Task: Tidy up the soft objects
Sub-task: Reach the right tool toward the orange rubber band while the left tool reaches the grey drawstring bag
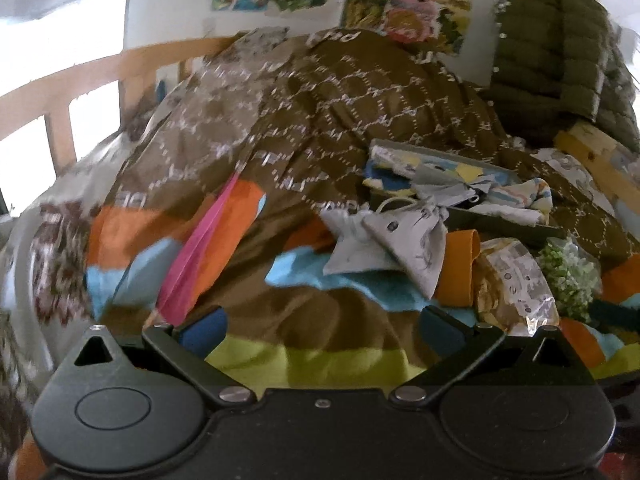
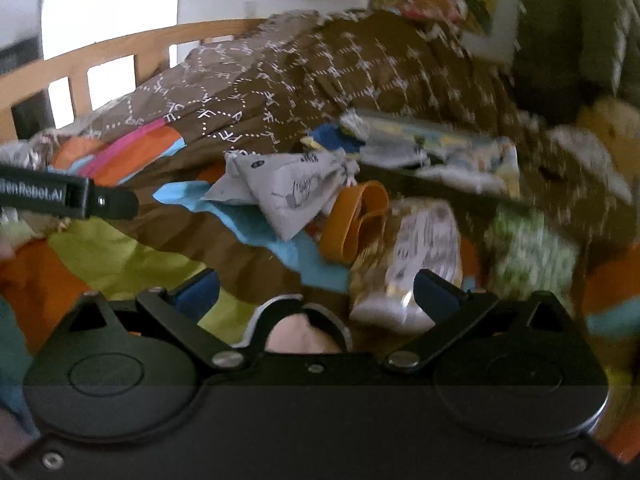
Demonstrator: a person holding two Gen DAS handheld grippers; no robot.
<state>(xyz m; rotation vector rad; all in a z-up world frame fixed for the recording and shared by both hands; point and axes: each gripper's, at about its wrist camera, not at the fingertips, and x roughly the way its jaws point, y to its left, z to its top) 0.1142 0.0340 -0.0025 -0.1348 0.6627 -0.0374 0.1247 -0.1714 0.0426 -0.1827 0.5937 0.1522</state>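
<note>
Soft things lie on a bed with a brown patterned duvet (image 1: 320,112). A grey drawstring pouch (image 1: 400,248) lies in the middle; it also shows in the right wrist view (image 2: 288,196). Next to it are an orange rubber band (image 1: 458,268) (image 2: 356,220), a crinkly clear packet (image 1: 516,288) (image 2: 412,256) and a green-white bundle (image 1: 568,276) (image 2: 532,252). A dark tray (image 1: 500,224) behind holds colourful cloths (image 1: 448,184). My left gripper (image 1: 320,330) is open and empty above the striped cover. My right gripper (image 2: 316,292) is open and empty, just in front of the packet.
A wooden bed rail (image 1: 100,76) runs along the back left. An olive quilted jacket (image 1: 560,56) hangs at the back right over a wooden beam (image 1: 600,160). Posters (image 1: 404,4) cover the wall. The left gripper's body (image 2: 68,196) enters the right wrist view from the left.
</note>
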